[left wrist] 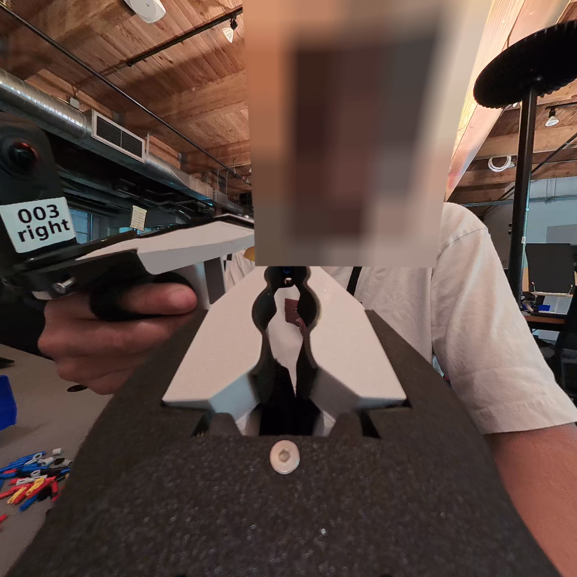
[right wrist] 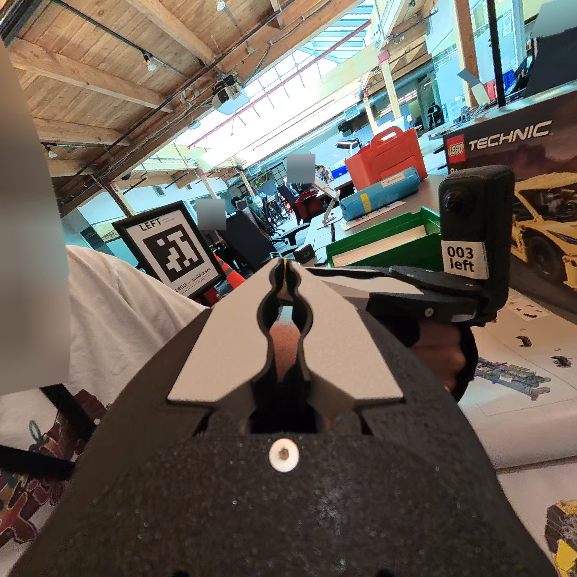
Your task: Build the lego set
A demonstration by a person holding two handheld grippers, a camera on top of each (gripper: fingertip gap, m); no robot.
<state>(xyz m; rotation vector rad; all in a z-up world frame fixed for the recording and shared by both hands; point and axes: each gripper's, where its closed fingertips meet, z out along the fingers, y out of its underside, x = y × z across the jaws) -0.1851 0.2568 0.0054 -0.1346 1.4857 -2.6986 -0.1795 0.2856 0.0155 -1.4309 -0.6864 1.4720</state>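
Both grippers are raised off the table with their tips close together in front of a person in a white T-shirt [left wrist: 452,312]. My left gripper [left wrist: 286,276] is shut on a small blue lego piece [left wrist: 285,269] at its very tip. My right gripper [right wrist: 283,271] is shut on a thin yellow lego piece [right wrist: 284,279]. In the left wrist view the right gripper's fingers [left wrist: 187,240] reach in from the left, their tips hidden by a blurred patch. In the right wrist view the left gripper [right wrist: 304,268] comes in from the right, its tip beside mine.
Loose red, blue, yellow and grey lego pieces [left wrist: 31,480] lie on the table at lower left, beside a blue bin [left wrist: 6,402]. The lego box [right wrist: 537,193], open instruction pages [right wrist: 515,384], a green tray [right wrist: 390,249] and an orange case [right wrist: 384,159] are to the right. A framed marker sign [right wrist: 171,246] stands behind. My left and right fingertips are right by each other.
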